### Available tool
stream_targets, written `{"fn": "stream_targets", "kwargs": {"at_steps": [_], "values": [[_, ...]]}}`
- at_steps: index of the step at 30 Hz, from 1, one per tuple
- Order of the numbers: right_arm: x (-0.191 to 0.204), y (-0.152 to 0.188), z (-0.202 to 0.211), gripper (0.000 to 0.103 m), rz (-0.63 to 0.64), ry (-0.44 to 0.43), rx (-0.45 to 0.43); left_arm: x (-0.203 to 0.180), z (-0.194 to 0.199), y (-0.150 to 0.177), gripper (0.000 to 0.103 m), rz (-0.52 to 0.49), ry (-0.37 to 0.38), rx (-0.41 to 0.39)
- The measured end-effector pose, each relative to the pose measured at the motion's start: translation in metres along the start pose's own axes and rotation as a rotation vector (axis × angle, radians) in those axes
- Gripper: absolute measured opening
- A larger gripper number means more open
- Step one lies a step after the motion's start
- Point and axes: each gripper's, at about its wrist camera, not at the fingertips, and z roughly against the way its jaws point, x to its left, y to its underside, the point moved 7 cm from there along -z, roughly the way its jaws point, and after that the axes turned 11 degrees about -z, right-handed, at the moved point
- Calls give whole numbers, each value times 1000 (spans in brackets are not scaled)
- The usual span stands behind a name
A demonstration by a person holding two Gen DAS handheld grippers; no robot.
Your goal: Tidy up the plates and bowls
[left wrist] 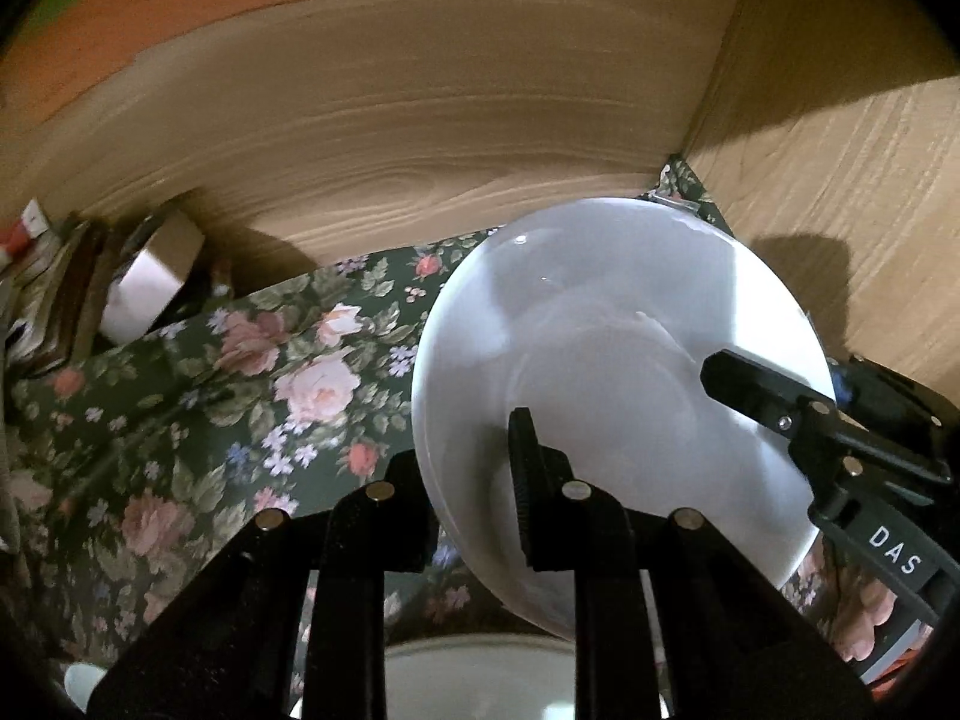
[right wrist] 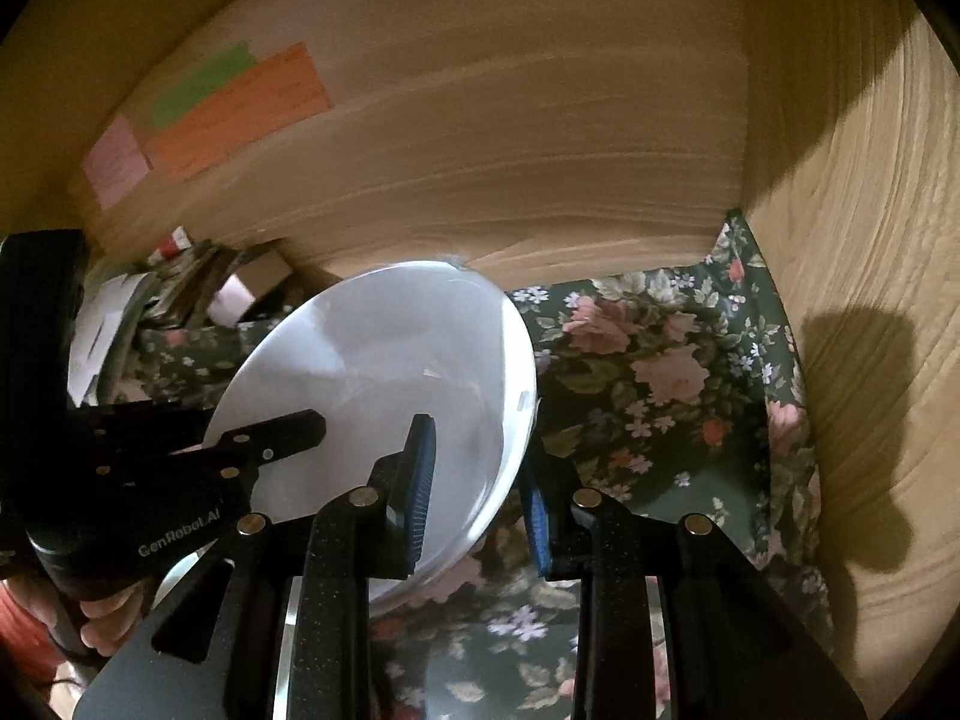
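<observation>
I am working inside a wood-grain cabinet (left wrist: 480, 120) whose shelf is lined with dark green floral paper (left wrist: 252, 372). Between my two tools I carry a round white ceramic plate (left wrist: 600, 324), tilted on edge above the liner near the back right corner. My left gripper (left wrist: 474, 492) is clenched on the plate's lower left rim, one ribbed pad on the upper face, the other finger under it. My right gripper (right wrist: 474, 492) clamps the opposite rim, its blue pads (right wrist: 420, 480) on either side of the edge.

To do this step well, I judge I should keep both grips level with each other so the plate does not twist out, lower it flat rather than on its edge, and stay clear of the side wall before letting go.

Much is unclear. A pale rim (left wrist: 480, 660) below my left tool is cut off, so I cannot tell whether it is a plate or a bowl. The clutter of boxes and papers (left wrist: 120, 276) at the back left is blurred. Coloured notes (right wrist: 240, 102) on the rear panel are unreadable. The plate's underside is hidden.
</observation>
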Motion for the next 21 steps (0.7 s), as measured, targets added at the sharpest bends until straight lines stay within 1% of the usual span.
{"fn": "stream_targets", "kwargs": {"at_steps": [10, 21], "values": [[35, 18, 17, 24, 46, -41, -16, 13, 34, 28, 20, 46, -31, -41], [79, 40, 26, 24, 111, -100, -14, 39, 74, 69, 20, 109, -74, -75]]}}
